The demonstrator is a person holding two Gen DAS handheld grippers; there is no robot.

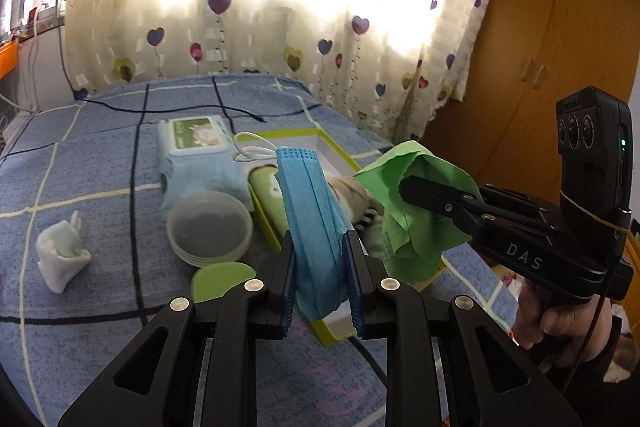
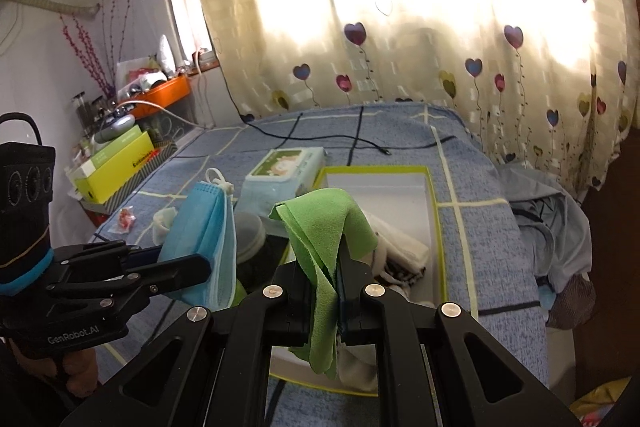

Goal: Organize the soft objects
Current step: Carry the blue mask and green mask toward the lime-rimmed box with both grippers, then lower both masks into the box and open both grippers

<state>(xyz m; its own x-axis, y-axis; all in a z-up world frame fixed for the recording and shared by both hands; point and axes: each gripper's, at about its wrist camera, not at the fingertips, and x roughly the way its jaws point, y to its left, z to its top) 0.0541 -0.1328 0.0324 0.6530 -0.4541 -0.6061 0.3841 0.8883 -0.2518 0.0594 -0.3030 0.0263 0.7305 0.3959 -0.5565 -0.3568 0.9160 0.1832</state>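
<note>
My left gripper (image 1: pixel 319 251) is shut on a folded blue face mask (image 1: pixel 310 211), which stands up between the pads above the bed; the same blue face mask (image 2: pixel 204 227) shows at the left of the right wrist view. My right gripper (image 2: pixel 335 283) is shut on a green cloth (image 2: pixel 324 227) that drapes over its fingers above the yellow-rimmed white box (image 2: pixel 436 211). The green cloth (image 1: pixel 404 211) hangs at the right of the left wrist view. White and patterned fabric (image 2: pixel 400 251) lies inside the box. A small white sock (image 1: pixel 62 255) sits on the blue bedspread at left.
A wet-wipes pack (image 1: pixel 200 155), a round clear plastic container (image 1: pixel 210 227) and a green lid (image 1: pixel 222 279) lie beside the box. A black cable (image 1: pixel 180 111) crosses the bed. Curtains hang behind, a wooden wardrobe (image 1: pixel 540 47) stands right, and grey clothing (image 2: pixel 548 227) is heaped at the bed edge.
</note>
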